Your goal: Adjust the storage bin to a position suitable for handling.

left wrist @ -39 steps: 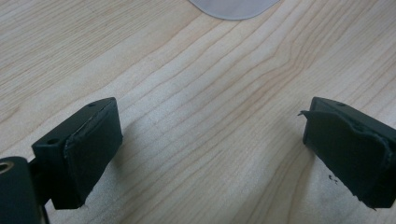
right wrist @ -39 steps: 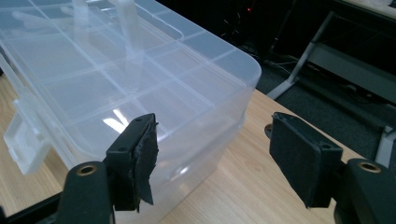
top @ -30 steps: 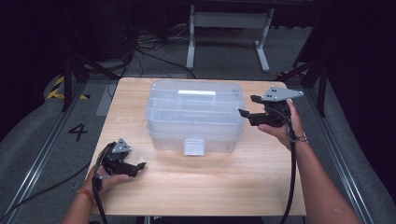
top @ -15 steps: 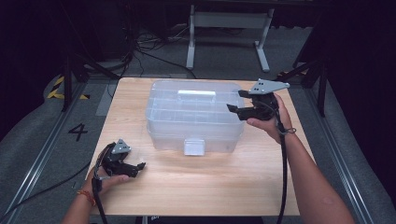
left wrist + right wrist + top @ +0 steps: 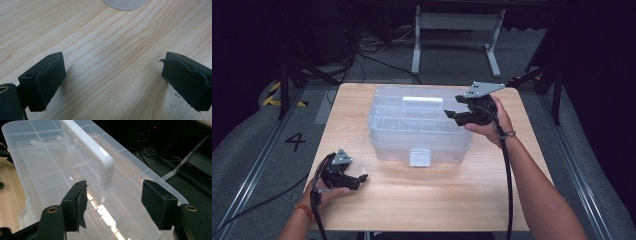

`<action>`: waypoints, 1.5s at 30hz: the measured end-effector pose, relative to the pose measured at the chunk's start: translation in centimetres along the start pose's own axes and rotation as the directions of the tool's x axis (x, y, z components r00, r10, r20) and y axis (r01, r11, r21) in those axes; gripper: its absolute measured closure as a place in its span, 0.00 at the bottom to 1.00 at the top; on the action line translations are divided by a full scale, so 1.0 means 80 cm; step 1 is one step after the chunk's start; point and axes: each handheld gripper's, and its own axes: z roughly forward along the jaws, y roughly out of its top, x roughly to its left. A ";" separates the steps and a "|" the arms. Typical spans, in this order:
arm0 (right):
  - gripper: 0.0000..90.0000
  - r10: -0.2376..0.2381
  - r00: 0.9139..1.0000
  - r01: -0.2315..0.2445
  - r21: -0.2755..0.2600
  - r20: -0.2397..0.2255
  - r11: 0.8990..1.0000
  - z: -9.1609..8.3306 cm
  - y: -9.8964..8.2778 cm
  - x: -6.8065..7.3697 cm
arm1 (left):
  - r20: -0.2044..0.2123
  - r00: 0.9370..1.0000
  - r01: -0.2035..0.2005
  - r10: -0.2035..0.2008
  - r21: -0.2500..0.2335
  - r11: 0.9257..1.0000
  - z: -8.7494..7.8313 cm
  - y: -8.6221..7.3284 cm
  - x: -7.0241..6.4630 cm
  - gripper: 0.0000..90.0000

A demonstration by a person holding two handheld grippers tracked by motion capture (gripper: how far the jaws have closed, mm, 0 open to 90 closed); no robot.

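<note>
Clear plastic compartment box [image 5: 419, 127] with white carry handle [image 5: 96, 150] sits mid-table, nearer the far edge, latch tab [image 5: 419, 157] facing the near edge. Long axis runs left-right across the table; handle lies along it. Right tool [image 5: 458, 110] has moved in over the box's right end since a second ago, and its jaws have just been narrowing, unclenched, straddling the handle's end without contact. Reads as a handle grab setting up. Left tool [image 5: 361, 180] idle, released, low over the table's near-left corner.
</note>
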 end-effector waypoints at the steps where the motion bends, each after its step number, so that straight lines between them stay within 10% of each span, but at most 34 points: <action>1: 0.44 -0.001 1.000 0.001 0.002 -0.004 1.000 0.002 0.001 0.000 | 0.000 1.000 0.000 0.000 0.000 1.000 0.000 0.000 0.000 0.06; 34: 0.77 -0.050 0.998 0.052 0.091 -0.025 0.994 0.054 0.032 0.006 | -0.006 1.000 0.020 -0.020 -0.006 1.000 -0.002 0.000 0.000 0.09; 39: 0.80 -0.076 0.997 0.075 0.106 0.001 0.992 0.058 0.034 0.009 | -0.007 1.000 0.031 -0.031 -0.012 0.999 -0.011 0.000 0.002 0.35; 45: 0.80 -0.069 0.997 0.071 0.113 -0.013 0.991 0.058 0.036 0.006 | -0.044 0.999 0.021 -0.024 -0.083 0.996 -0.025 0.014 -0.002 0.40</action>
